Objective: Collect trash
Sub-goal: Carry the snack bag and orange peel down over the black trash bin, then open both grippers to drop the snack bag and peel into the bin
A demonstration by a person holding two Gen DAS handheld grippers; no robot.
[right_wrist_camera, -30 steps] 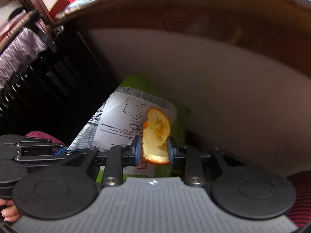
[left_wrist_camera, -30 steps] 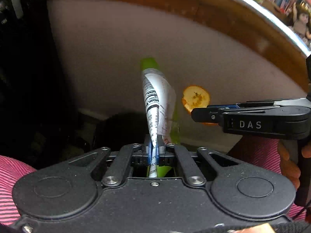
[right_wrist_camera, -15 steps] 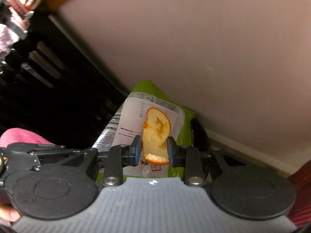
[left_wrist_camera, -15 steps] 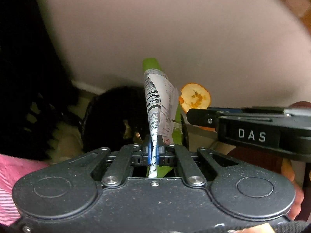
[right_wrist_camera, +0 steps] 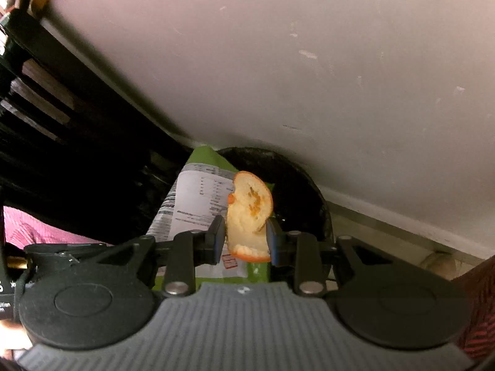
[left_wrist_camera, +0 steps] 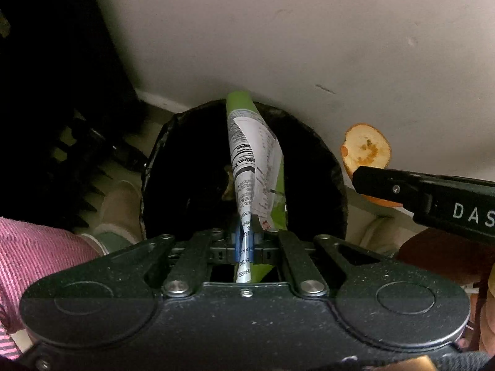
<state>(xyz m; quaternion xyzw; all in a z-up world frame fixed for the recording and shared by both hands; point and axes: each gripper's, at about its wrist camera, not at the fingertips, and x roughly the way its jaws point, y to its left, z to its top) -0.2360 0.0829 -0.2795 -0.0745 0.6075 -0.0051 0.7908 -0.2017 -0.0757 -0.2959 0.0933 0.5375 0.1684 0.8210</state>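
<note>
Grippers over the bin [left_wrist_camera: 309, 142], both loaded.
Left gripper [left_wrist_camera: 244, 235] pinches my wrapper [left_wrist_camera: 250, 154] above the opening; right gripper [right_wrist_camera: 244, 241] clamps my peel [right_wrist_camera: 249, 213] beside it.

We see a big pale wall [left_wrist_camera: 309, 31] with a few small marks on it. A white strip [right_wrist_camera: 386, 219] runs along its bottom, right above the floor [left_wrist_camera: 102, 182]. Something dark with black slats [right_wrist_camera: 46, 117] stands on the left, and a tan slipper [left_wrist_camera: 119, 208] rests on the floor.
</note>
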